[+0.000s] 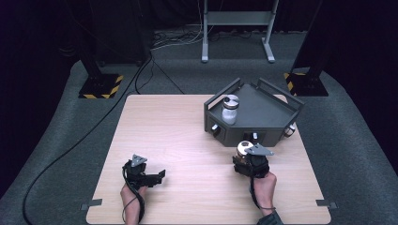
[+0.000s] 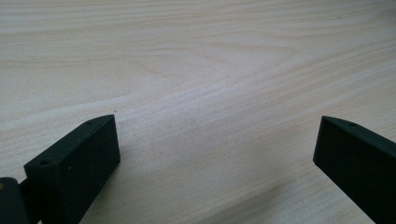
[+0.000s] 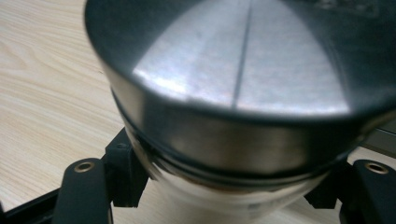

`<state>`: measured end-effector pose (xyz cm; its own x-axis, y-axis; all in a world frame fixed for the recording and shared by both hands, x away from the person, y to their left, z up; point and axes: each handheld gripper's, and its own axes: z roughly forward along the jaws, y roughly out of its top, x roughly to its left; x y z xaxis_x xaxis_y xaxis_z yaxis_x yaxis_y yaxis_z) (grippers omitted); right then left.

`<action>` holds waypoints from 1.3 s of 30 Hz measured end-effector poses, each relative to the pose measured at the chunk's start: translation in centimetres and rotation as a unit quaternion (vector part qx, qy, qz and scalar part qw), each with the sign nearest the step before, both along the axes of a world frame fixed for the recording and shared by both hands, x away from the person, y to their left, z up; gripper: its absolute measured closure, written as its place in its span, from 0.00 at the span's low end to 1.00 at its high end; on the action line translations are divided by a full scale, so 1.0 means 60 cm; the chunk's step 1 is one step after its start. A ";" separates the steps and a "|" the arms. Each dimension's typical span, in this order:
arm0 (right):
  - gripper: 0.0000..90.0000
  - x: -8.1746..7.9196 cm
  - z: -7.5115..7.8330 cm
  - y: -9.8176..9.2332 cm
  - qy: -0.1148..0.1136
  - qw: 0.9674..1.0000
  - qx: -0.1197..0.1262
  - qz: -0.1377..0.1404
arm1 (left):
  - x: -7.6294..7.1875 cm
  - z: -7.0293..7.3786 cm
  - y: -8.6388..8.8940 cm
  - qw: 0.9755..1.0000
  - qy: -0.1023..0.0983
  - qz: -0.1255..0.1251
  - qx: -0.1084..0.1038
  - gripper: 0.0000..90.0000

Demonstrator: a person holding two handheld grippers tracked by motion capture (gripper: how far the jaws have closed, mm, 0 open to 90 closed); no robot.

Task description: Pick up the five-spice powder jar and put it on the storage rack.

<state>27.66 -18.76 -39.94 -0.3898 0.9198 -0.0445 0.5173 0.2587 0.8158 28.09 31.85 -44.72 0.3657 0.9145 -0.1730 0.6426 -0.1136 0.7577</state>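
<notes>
The right gripper [image 1: 245,158] is grasping a metal-lidded jar [image 3: 233,93] in its jaws, holding it just in front of the grey tray [image 1: 263,112], where 1 similar jar [image 1: 230,108] is standing. The left gripper [image 2: 217,154] is resting over the counter [image 1: 187,140], jaws released.

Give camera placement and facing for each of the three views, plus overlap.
High view: above the person's side, facing forward and down on the table; forearms, left tongs, right tongs.
Left gripper view: on the left tongs, facing bare tabletop, jaws apart.
Right gripper view: on the right tongs, jaws clamping a jar.
Shared: that jar, high and right views.
</notes>
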 end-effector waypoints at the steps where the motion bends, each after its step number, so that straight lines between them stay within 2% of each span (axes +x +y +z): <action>1: 0.34 -0.001 0.000 -0.002 0.000 1.000 -0.001 -0.001 | 0.000 0.000 0.000 1.000 0.000 0.000 0.000 0.00; 16: 0.34 -0.011 0.007 -0.043 0.000 1.000 -0.003 -0.020 | 0.000 0.001 -0.001 1.000 0.000 0.000 0.003 0.00; 21: 0.34 -0.010 0.011 -0.059 0.005 1.000 0.004 -0.024 | 0.000 0.001 -0.001 1.000 0.000 0.000 0.003 0.00; 39: 0.34 -0.022 0.023 -0.098 -0.007 0.999 0.011 -0.049 | 0.000 0.001 -0.002 1.000 0.000 -0.001 0.004 0.00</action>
